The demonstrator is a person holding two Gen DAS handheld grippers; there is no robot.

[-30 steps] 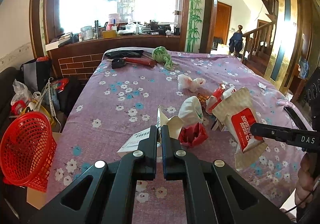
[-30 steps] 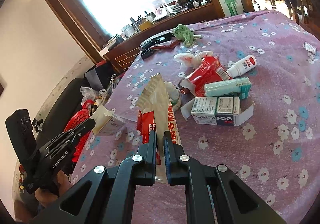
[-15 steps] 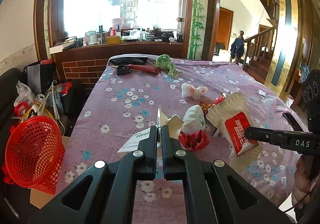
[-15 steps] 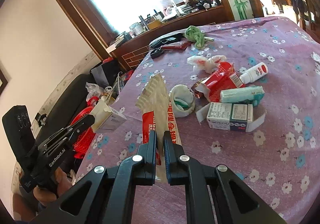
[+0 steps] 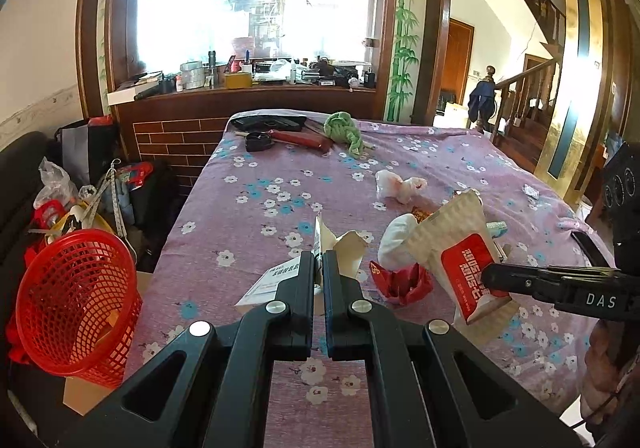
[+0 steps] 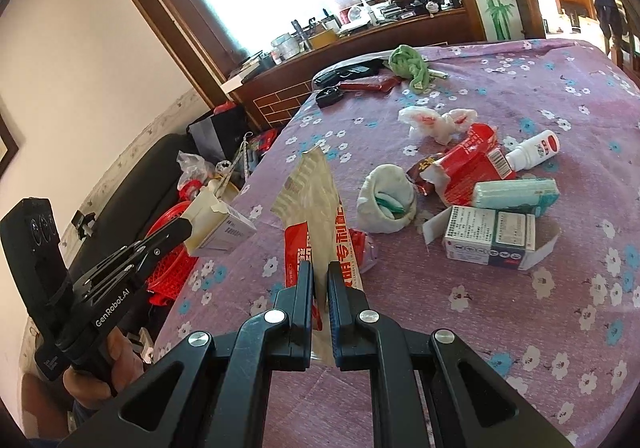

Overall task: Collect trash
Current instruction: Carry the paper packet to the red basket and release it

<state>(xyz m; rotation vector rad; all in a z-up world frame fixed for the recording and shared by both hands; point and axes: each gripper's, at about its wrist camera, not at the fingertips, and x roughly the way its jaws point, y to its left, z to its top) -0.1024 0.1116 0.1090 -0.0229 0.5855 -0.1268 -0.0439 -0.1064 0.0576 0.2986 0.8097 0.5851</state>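
Both claws loaded, nothing binned yet as far as I can see.

My left claw (image 5: 319, 272) is clamped on an opened small carton (image 6: 218, 226), my right claw (image 6: 319, 280) on a red-and-cream pouch (image 5: 460, 260); both hang lifted above the worktop (image 5: 256, 215). The red mesh basket (image 5: 76, 300) sits low to the left of my left claw, with no trash visible in it. Ahead of the right claw remain tissue wads (image 6: 436, 121), a red packet (image 6: 468, 167), a bottle (image 6: 534, 149) and boxes (image 6: 490, 236). Compared with a second ago, both claws ride higher and the basket looms nearer; grips unchanged.
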